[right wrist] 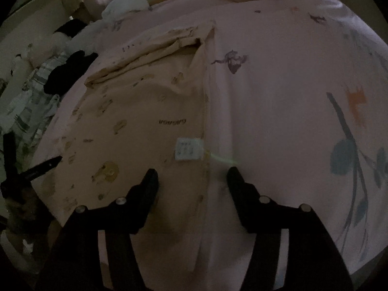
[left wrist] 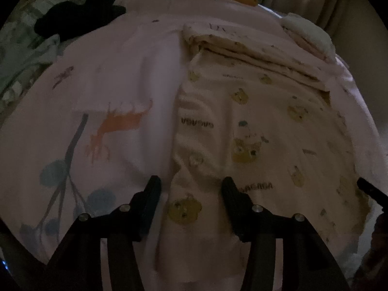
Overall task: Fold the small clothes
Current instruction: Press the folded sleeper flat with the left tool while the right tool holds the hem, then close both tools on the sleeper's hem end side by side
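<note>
Lying flat on the pink printed bedsheet (left wrist: 116, 77), a cream bear-print garment (left wrist: 254, 126) is seen spread out, its far part folded over into a thick band. The left gripper (left wrist: 191, 184) is held above the garment's near left edge with its jaws apart and nothing pinched between them. The right gripper (right wrist: 192, 175) is held over the garment's right edge, jaws likewise parted and empty, with a white care label (right wrist: 188, 149) just beyond its fingertips. A black cloth (left wrist: 80, 14) is seen far off to the left.
</note>
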Tool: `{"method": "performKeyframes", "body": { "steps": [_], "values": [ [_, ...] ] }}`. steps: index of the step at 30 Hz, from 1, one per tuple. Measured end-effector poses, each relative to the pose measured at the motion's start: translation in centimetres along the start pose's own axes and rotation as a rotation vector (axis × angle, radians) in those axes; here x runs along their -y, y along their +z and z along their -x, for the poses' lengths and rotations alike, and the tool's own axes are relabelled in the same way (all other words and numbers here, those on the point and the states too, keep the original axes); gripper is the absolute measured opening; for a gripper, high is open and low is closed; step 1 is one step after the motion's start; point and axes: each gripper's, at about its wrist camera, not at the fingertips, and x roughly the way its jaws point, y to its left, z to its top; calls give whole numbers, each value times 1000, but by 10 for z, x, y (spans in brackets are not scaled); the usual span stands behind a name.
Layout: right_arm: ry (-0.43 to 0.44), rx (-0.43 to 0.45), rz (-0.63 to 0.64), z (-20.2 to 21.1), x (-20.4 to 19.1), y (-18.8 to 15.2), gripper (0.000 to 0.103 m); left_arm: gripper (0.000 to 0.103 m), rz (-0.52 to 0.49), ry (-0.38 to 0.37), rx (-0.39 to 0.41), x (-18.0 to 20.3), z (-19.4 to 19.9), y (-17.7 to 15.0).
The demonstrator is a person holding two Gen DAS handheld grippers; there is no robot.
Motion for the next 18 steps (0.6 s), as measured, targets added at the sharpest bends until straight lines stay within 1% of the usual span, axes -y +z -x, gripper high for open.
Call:
{"method": "performKeyframes", "body": {
  "steps": [6, 8, 10, 14, 15, 16, 17, 18],
  "values": [
    [63, -27, -79, 11, 6, -13, 60, 51, 30, -60, -5, -8, 10, -14],
    [95, -31, -117, 14, 10, -18, 60, 51, 25, -63, -2, -9, 14, -18],
    [120, -35, -129, 17, 13, -23, 60, 51, 22, -68, -7, -10, 16, -21],
    [124, -26, -129, 19, 12, -27, 60, 50, 58, -101, -15, -12, 15, -23],
    [112, -24, -122, 18, 9, -28, 60, 43, 77, -120, -20, -12, 15, -22],
    [95, -22, -109, 18, 5, -28, 58, 38, 95, -155, -27, -12, 15, -23],
    [86, -22, -98, 18, 2, -28, 56, 32, 125, -206, -40, -14, 14, -23],
    [82, -23, -83, 18, -3, -29, 51, 27, 163, -265, -51, -15, 12, -23]
  ]
}}
